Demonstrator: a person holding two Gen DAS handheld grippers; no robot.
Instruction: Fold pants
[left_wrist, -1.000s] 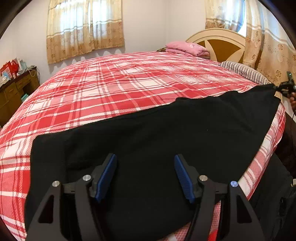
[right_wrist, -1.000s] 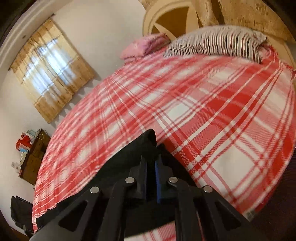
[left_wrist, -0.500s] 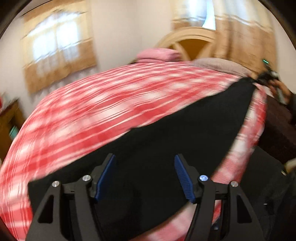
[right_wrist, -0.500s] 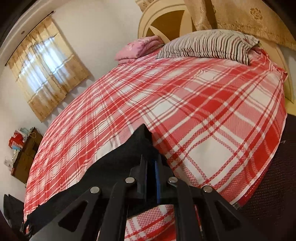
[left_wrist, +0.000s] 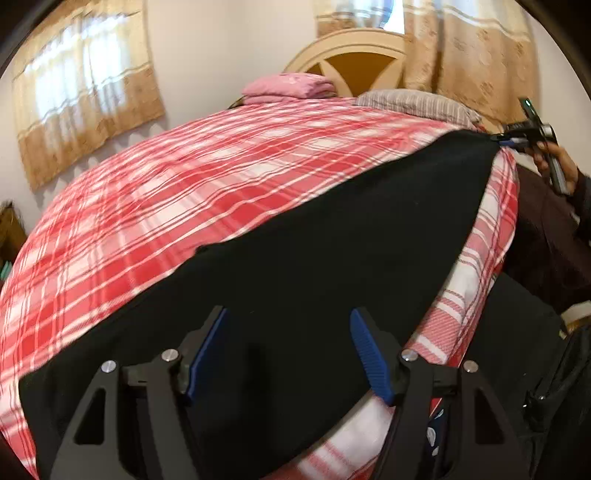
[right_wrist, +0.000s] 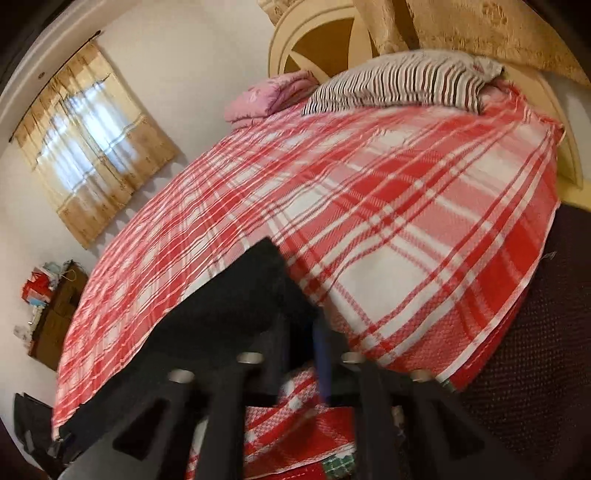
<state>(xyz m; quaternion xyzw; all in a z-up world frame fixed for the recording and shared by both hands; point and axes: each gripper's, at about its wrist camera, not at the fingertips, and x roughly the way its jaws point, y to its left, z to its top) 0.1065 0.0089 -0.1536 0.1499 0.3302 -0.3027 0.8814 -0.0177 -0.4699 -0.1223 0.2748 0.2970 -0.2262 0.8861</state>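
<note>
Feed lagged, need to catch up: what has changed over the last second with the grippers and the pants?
The right gripper, clamped on the corner of the black pants a second ago, has just been opening; the corner now lies loose on the plaid bedspread. The left gripper swung sideways over the pants, open and empty as before. Pillows unchanged.

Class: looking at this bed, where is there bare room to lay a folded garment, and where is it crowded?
Free: the wide plaid bedspread between the black pants and the pink blanket, and the patch between the pants' end and the striped pillow. Crowded: the near edge, covered by the pants, and the head of the bed.
</note>
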